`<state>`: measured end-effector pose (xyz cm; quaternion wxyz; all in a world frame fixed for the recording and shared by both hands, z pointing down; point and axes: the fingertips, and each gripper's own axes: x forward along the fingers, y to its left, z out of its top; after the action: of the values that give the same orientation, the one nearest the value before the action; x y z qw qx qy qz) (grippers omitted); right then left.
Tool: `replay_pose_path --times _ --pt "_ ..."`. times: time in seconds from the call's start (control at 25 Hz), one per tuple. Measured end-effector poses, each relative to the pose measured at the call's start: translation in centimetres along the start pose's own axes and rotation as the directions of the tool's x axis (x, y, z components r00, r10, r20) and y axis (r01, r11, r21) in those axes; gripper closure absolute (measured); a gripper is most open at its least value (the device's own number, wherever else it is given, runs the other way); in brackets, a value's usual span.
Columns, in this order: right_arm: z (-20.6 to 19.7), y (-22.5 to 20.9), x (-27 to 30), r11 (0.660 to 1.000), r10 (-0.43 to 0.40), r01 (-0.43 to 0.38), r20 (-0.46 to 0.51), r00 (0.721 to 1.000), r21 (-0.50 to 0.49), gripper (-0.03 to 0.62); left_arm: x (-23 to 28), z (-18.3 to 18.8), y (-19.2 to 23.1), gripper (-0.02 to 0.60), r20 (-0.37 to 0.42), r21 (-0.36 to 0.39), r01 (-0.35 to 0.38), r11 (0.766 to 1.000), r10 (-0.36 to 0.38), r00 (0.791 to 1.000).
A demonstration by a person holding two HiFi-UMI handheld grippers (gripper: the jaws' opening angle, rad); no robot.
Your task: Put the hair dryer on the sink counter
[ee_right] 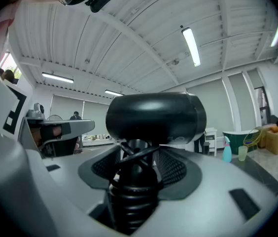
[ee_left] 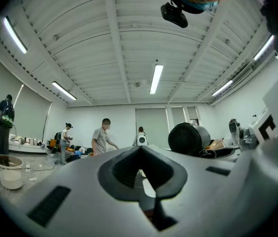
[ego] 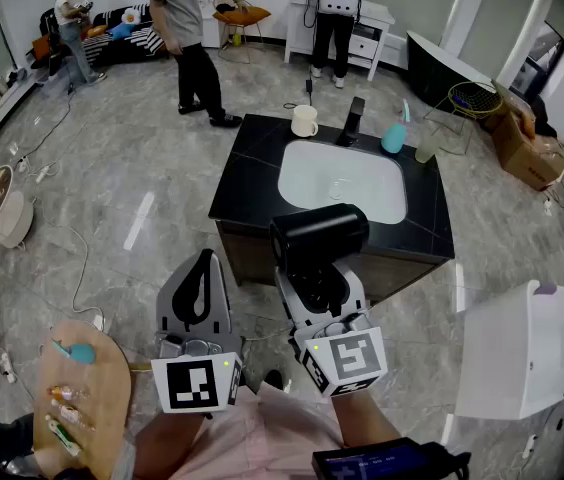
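Observation:
A black hair dryer (ego: 320,233) (ee_right: 154,117) stands upright with its handle between the jaws of my right gripper (ego: 317,280) (ee_right: 135,162), which is shut on it. The dryer hangs in the air in front of the black sink counter (ego: 250,183), near its front edge. The counter holds a white basin (ego: 344,183). My left gripper (ego: 203,268) (ee_left: 140,154) is just left of the right one, shut and holding nothing.
On the counter's far side are a cream mug (ego: 305,121), a black faucet (ego: 352,120), a teal spray bottle (ego: 394,136) and a cup (ego: 426,146). A white box (ego: 524,350) stands at the right, a wooden board (ego: 87,393) at lower left. Several people (ego: 190,43) are at the back.

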<state>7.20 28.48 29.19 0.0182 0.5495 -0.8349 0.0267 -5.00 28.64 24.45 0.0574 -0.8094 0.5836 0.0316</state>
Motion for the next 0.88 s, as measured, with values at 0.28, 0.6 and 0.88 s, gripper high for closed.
replay_pose_path --times 0.28,0.6,0.88 --pt "-0.3 -0.7 -0.4 1.0 0.003 -0.003 0.002 1.0 0.0 0.353 0.1 -0.4 -0.8 0.572 -0.006 0.003 -0.001 1.0 0.001 1.0" --pt "-0.7 -1.8 0.1 0.999 0.033 -0.033 0.001 0.999 0.018 0.353 0.6 -1.5 -1.2 0.572 -0.025 0.006 -0.031 0.999 0.032 0.999" --pt "-1.6 -2.8 3.2 0.999 0.047 -0.047 -0.024 0.999 0.018 0.353 3.2 -2.9 0.7 0.572 -0.04 -0.002 -0.066 0.998 0.066 0.997"
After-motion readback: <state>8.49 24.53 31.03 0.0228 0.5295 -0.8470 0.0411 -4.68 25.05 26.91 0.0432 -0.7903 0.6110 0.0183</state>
